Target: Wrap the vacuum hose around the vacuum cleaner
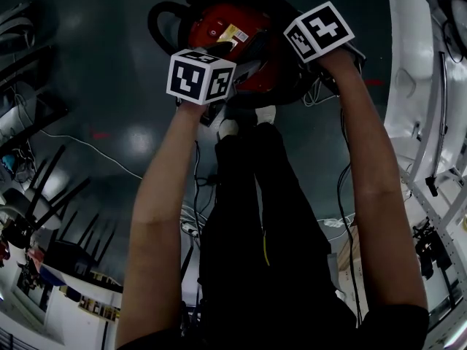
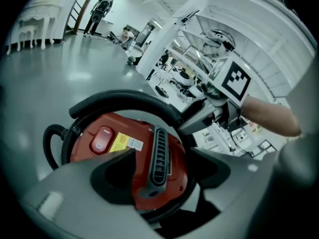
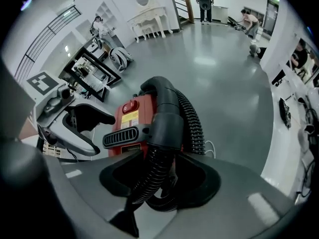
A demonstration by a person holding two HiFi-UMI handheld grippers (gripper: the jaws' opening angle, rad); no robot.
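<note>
Head view, surface: a dark grey, glossy floor (image 1: 87,64) is seen from above, with lamp glare reflected in it and a thin white cable (image 1: 87,148) laid across it.
Head view, room: a white metal frame (image 1: 408,86) is seen along the right edge.
Head view, task's thing: the red vacuum cleaner (image 1: 219,28) is stood on the floor just beyond the person's white shoes (image 1: 228,127). The black vacuum hose (image 1: 157,24) is looped out at its left side.
Head view, grippers: the left gripper (image 1: 201,76) and right gripper (image 1: 319,31) are held over the cleaner on outstretched arms.
Left gripper view, jaws: the left gripper (image 2: 162,153) is held released, nothing being grasped. The cleaner's ribbed carry handle (image 2: 159,158) is seen through the gap.
Left gripper view, hose: the vacuum hose (image 2: 124,101) is arched over the cleaner's far side.
Left gripper view, room: pale floor (image 2: 75,68) and white shelving (image 2: 199,34) are shown, with a person (image 2: 102,9) far off.
Right gripper view, jaws: the right gripper (image 3: 154,183) is closed on the corrugated vacuum hose (image 3: 192,123), which is run down between the jaws.
Right gripper view, cleaner: the vacuum cleaner (image 3: 130,118) is seen just beyond, beside the left gripper (image 3: 75,118).
Right gripper view, room: a white dressing table (image 3: 147,19) is stood at the far wall.
</note>
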